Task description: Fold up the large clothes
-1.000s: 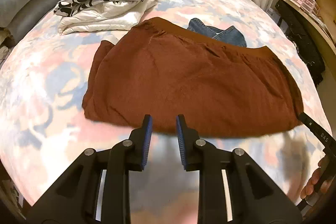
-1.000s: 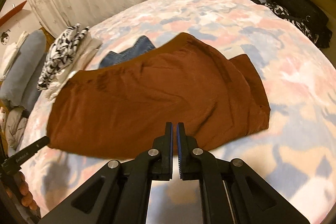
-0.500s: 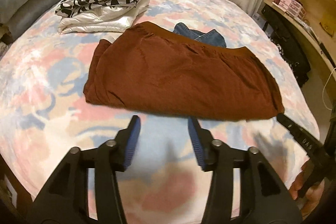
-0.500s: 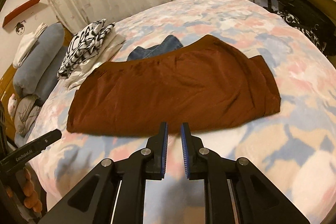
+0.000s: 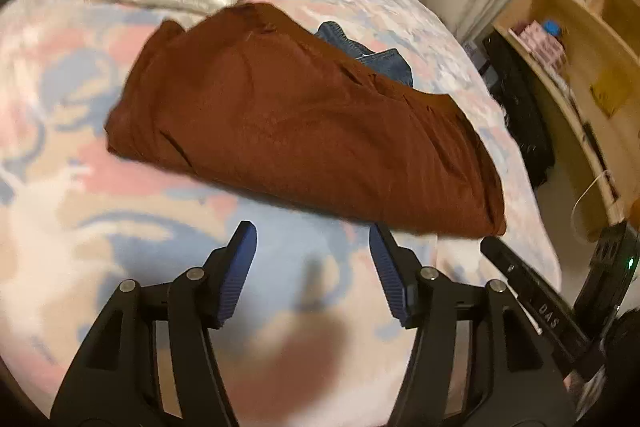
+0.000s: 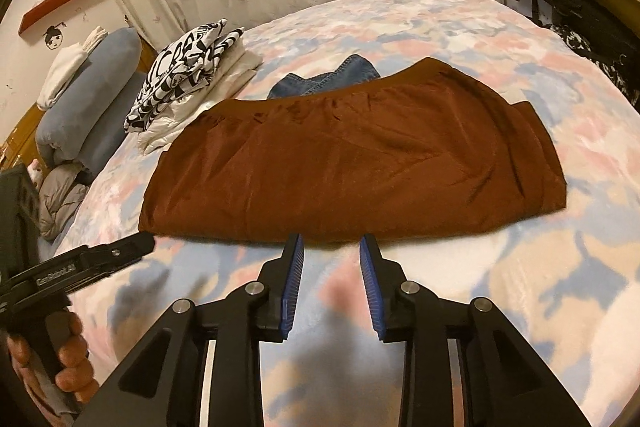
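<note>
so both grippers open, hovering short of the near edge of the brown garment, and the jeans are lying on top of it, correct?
Not quite. The jeans lie behind the brown garment, partly tucked under its far edge, not on top; the right wrist view shows it. The rest holds: left gripper and right gripper are open, short of the near edge.

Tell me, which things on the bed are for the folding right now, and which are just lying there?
For the folding: brown garment; left hand-held gripper; right hand-held gripper.

Just lying there: denim piece; black-and-white and white clothes pile; grey pillows.
</note>
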`<control>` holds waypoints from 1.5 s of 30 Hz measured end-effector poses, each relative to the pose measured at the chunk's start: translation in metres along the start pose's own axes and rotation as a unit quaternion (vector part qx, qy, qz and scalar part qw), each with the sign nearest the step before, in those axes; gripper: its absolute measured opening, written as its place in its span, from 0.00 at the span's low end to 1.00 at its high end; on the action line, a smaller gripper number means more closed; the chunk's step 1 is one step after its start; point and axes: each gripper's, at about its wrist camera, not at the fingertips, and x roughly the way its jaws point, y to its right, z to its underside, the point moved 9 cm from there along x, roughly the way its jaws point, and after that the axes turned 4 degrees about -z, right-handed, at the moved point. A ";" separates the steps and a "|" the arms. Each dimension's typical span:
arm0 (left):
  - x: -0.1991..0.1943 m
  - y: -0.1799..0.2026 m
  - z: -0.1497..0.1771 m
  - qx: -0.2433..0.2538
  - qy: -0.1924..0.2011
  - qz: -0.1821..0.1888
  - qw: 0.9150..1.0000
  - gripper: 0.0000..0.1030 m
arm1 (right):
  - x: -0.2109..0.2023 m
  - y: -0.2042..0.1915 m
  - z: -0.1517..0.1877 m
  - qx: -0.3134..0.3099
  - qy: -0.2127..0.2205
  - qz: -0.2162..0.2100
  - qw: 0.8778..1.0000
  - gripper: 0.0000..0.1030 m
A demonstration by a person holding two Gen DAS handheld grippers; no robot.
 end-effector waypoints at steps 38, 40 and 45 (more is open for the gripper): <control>0.049 0.003 -0.128 0.048 0.213 -0.042 0.975 0.08 | 0.243 -0.034 -0.118 -0.070 -0.075 0.002 0.995 0.14; 0.038 0.025 -0.126 0.088 0.229 -0.044 0.969 0.07 | 0.242 -0.031 -0.117 -0.069 -0.070 -0.003 0.995 0.14; 0.024 0.079 -0.118 0.159 0.243 -0.045 0.956 0.07 | 0.242 -0.029 -0.116 -0.055 -0.068 -0.017 0.996 0.14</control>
